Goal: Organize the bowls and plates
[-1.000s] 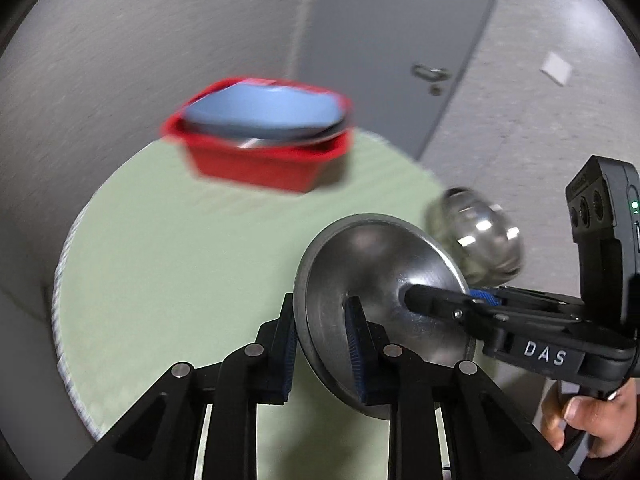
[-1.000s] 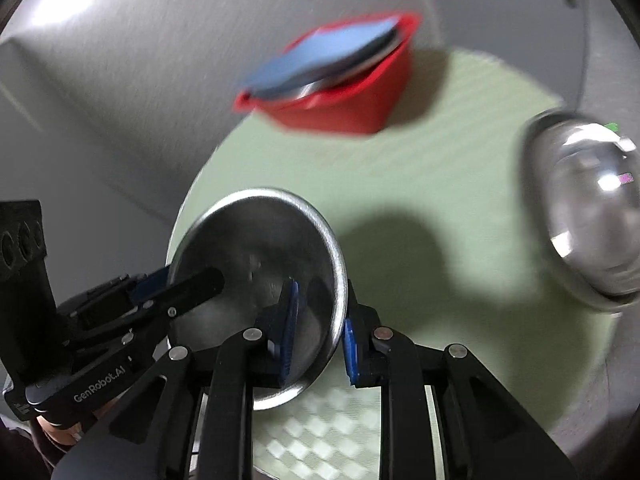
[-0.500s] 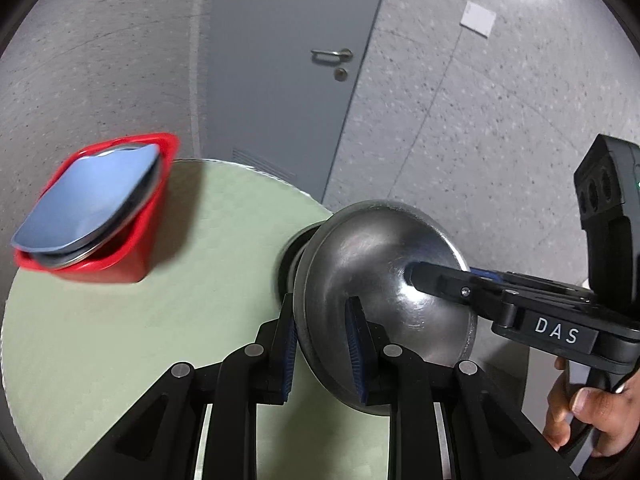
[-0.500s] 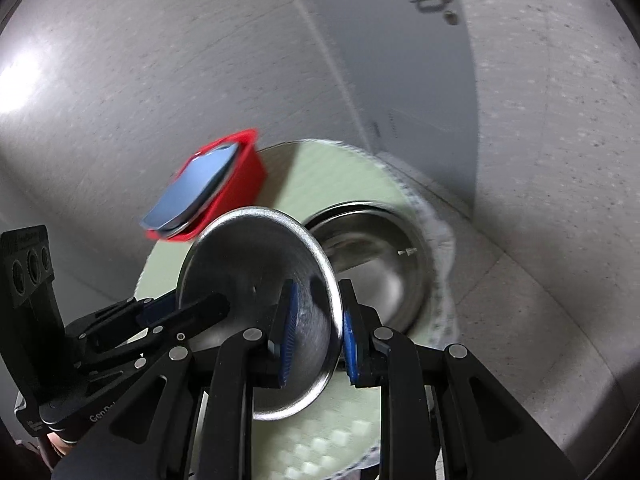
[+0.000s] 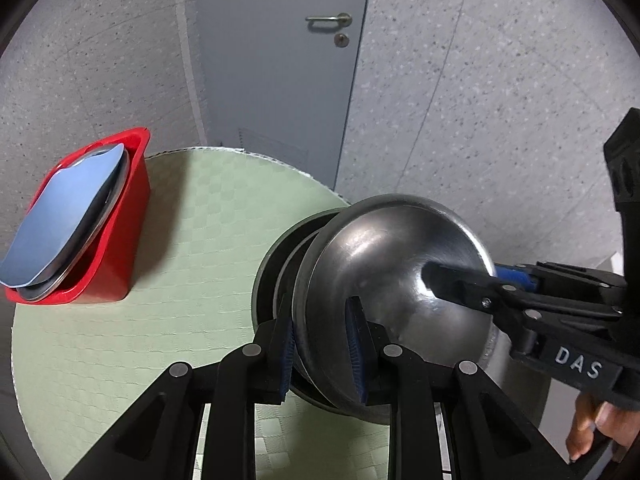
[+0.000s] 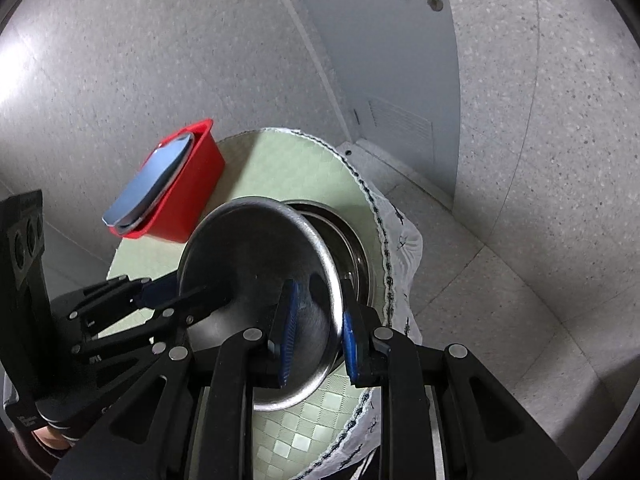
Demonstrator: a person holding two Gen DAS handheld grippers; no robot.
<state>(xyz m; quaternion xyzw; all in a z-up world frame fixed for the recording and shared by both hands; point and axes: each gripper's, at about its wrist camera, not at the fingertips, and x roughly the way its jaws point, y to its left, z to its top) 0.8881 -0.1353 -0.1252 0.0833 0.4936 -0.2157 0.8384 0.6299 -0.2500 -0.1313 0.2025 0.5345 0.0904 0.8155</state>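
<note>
Both grippers hold one steel bowl (image 5: 392,280) by opposite sides of its rim. My left gripper (image 5: 320,344) is shut on its near rim. My right gripper (image 6: 316,336) is shut on the other side; it also shows in the left wrist view (image 5: 480,280). The held bowl (image 6: 256,280) tilts over a second steel bowl (image 6: 352,248) that rests on the round green table (image 5: 192,264) near its right edge. A red bin (image 5: 112,248) at the left holds a blue plate (image 5: 64,216) on steel plates.
The table edge with a lace-trimmed cloth (image 6: 396,248) runs just right of the bowls. A grey door (image 5: 280,60) and speckled walls stand behind. A hand (image 5: 592,428) holds the right gripper's handle.
Both grippers carried the bowl right across the table, from its middle to over the second bowl, and lowered it toward that bowl. The red bin now lies to the left.
</note>
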